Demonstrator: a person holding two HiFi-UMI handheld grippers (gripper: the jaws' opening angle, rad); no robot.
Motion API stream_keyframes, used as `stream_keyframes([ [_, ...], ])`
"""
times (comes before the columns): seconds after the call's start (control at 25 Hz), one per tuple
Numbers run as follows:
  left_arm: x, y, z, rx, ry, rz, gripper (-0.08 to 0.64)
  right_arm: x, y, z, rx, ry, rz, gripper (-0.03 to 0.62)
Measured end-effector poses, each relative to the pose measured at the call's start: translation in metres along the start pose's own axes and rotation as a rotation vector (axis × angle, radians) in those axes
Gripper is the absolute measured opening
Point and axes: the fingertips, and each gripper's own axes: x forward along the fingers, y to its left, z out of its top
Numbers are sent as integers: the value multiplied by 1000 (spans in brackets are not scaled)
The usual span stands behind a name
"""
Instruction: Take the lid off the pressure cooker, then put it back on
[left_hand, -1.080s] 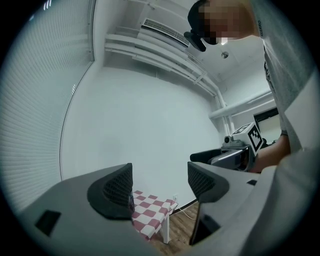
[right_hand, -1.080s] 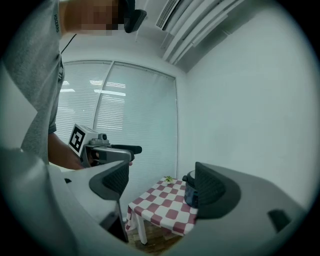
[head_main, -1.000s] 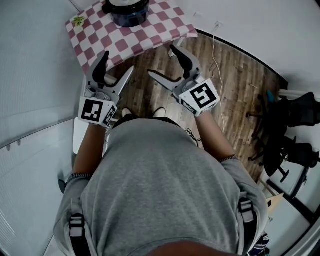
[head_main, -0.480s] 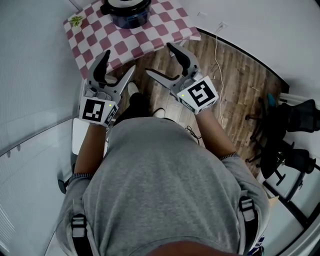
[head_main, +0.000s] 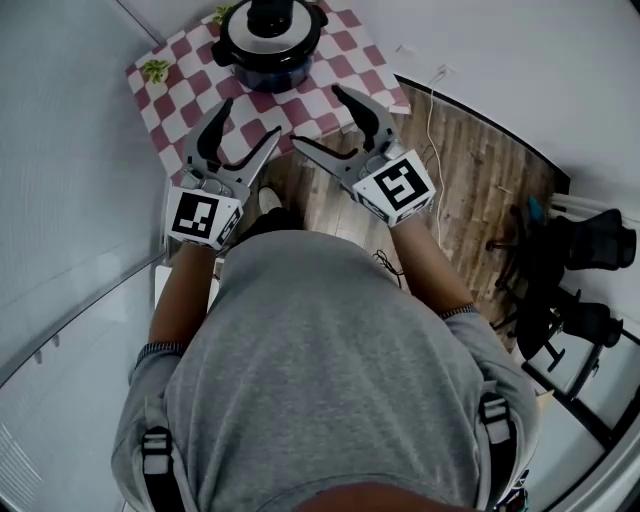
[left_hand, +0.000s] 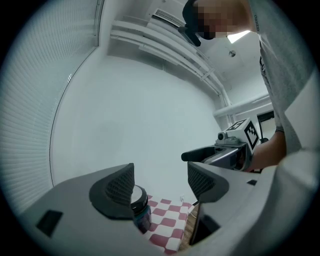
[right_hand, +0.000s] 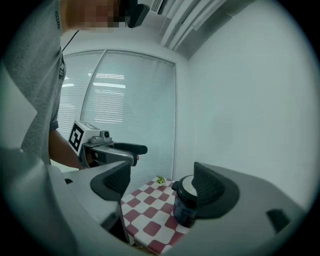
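Observation:
The dark blue pressure cooker (head_main: 272, 52) stands on a table with a red-and-white checked cloth (head_main: 190, 95), its lid (head_main: 270, 25) with a black knob on it. My left gripper (head_main: 246, 124) is open and empty over the table's near edge, short of the cooker. My right gripper (head_main: 320, 118) is open and empty beside it, also at the near edge. In the left gripper view the cooker (left_hand: 141, 210) shows past the left jaw of the open left gripper (left_hand: 160, 182). In the right gripper view the cooker (right_hand: 184, 206) is partly hidden by the right jaw of the right gripper (right_hand: 160, 184).
A small green plant (head_main: 155, 70) sits on the cloth's left corner, also seen as the plant (right_hand: 160, 180). White walls close in behind and left of the table. Wooden floor (head_main: 470, 170) with a white cable (head_main: 430, 110) lies to the right; black office chairs (head_main: 575, 270) stand far right.
The person has stepped toward the table. The cooker has come fully into the head view, and both open grippers have reached the table's near edge.

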Motion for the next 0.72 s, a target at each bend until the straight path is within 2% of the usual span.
stream_keyframes([
  [0.24,14,48,-2,-10,10,-44,351,52,-15,11,15,1,-23,405],
  [0.72,43,109,-26,-39,63,-95,351,105,-47,-7,31,83,-24,405],
])
